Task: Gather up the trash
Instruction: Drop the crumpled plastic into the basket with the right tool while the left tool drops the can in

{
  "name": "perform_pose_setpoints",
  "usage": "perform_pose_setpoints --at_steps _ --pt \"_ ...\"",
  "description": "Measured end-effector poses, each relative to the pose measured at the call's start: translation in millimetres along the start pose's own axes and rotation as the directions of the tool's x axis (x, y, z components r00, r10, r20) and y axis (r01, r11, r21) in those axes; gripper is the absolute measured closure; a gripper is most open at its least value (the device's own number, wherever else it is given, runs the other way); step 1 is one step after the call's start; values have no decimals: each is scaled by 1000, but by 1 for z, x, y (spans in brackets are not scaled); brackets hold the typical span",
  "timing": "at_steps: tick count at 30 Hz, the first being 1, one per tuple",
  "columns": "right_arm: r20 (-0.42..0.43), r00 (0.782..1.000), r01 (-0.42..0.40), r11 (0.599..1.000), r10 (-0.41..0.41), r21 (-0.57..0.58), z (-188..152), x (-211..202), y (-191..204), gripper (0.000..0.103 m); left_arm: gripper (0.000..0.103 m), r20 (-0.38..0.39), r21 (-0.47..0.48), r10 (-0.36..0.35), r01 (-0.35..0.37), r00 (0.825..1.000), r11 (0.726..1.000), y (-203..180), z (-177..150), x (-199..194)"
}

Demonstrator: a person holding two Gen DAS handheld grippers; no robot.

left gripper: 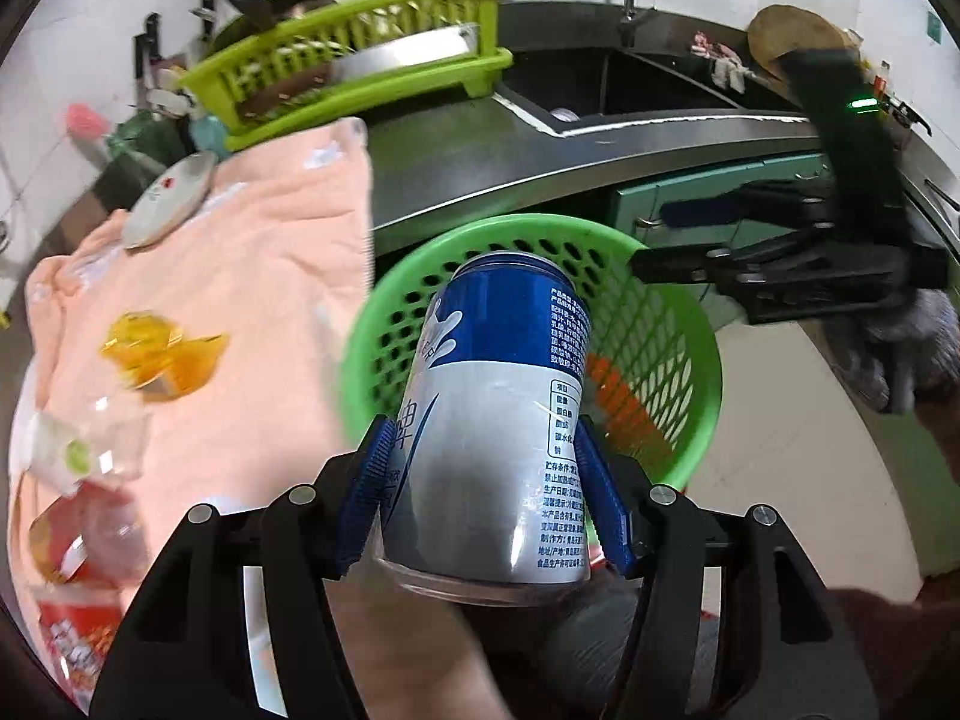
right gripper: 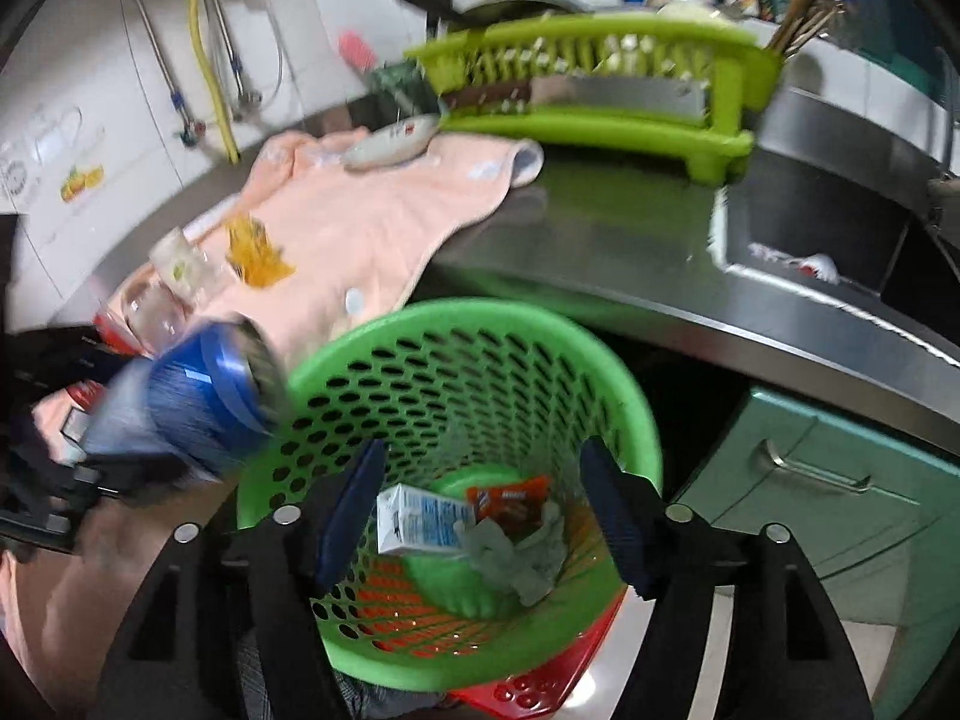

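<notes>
My left gripper [left gripper: 483, 438] is shut on a blue and silver drink can [left gripper: 498, 420], its blue pads pressing on both sides. The can hangs tilted near the left rim of a green perforated basket [left gripper: 660, 324]. In the right wrist view the can [right gripper: 204, 390] shows blurred at the basket's left rim. My right gripper [right gripper: 480, 450] stands open over the basket [right gripper: 468, 324] with nothing between its fingers; it also shows open [left gripper: 654, 238] in the left wrist view. Inside lie a small white carton [right gripper: 420, 519], an orange wrapper [right gripper: 510, 501] and crumpled clear plastic [right gripper: 516, 552].
A peach towel [left gripper: 252, 276] on the steel counter carries a yellow wrapper [left gripper: 162, 354], a clear plastic cup [left gripper: 90, 444], a red packet [left gripper: 72, 630] and a small plate [left gripper: 168, 198]. Behind stand a lime dish rack [left gripper: 360, 60] and the sink [left gripper: 612, 84]. Teal cabinets [right gripper: 840, 480] lie right of the basket.
</notes>
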State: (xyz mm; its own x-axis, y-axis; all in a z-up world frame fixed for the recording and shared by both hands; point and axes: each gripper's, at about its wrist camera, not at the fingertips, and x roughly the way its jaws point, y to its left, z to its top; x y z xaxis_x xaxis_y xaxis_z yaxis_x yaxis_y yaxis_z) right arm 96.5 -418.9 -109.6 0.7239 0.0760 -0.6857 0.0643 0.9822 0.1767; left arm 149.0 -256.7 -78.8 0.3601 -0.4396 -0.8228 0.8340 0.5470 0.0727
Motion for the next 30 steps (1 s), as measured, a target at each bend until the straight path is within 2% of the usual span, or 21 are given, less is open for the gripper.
perform_pose_setpoints --at_steps 3,5,9,16,18,20,22,30 --pt "46 999 -3 1000 3 14 -2 -16 -9 33 44 -39 -35 -12 11 999 999 -8 13 26" --pt "69 998 -12 999 10 30 -5 -26 -16 32 44 -95 -86 -29 21 995 996 -10 22 51" --pt "80 997 -24 999 20 45 -12 -32 -28 32 44 -160 -137 -27 5 987 991 -17 30 88" --pt "55 998 -31 997 27 73 -26 -23 -41 32 43 -197 -245 -25 -25 980 969 -22 40 126" --pt "54 998 -37 996 33 83 -28 -22 -44 32 40 -208 -277 -42 -18 977 961 -21 41 134" --pt "53 998 -36 995 31 89 -29 -22 -46 32 35 -199 -299 -34 -28 979 954 -19 42 136" --pt "52 998 -40 995 35 89 -30 -22 -47 32 29 -178 -314 -54 -5 983 949 -18 42 135" --pt "56 998 -43 995 38 85 -29 -26 -41 32 28 -123 -342 -23 -20 992 939 -9 32 108"
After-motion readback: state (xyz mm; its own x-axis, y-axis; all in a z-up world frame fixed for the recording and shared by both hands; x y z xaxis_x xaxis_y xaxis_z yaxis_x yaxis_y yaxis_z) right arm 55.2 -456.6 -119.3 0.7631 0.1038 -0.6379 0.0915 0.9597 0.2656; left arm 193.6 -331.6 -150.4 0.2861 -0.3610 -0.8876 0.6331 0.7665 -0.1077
